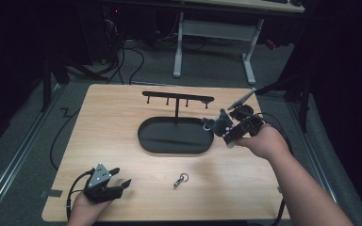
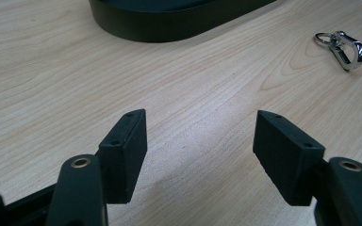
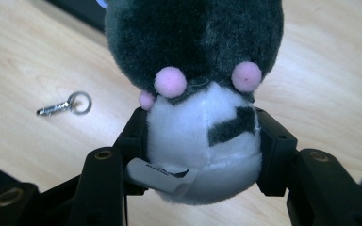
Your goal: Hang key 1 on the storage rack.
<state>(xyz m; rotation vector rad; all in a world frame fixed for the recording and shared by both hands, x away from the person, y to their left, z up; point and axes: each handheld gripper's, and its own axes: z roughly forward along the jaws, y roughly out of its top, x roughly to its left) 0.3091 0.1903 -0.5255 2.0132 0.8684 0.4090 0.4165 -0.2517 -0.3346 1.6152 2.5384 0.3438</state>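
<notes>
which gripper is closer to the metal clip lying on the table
Left. The left gripper sits open at the table's near edge, just left of the metal clip. The right gripper, shut on a plush toy, is up by the black tray.

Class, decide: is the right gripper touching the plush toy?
Touching. In the right gripper view, the right gripper has both jaws pressed against the white belly of the plush toy.

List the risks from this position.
The right tongs squeeze only the plush toy's soft white lower part; its heavier dark top could tip or slip free. Held beside the hook stand, the toy might knock it. The loose metal clasp lies near the open left tongs, easily bumped.
</notes>
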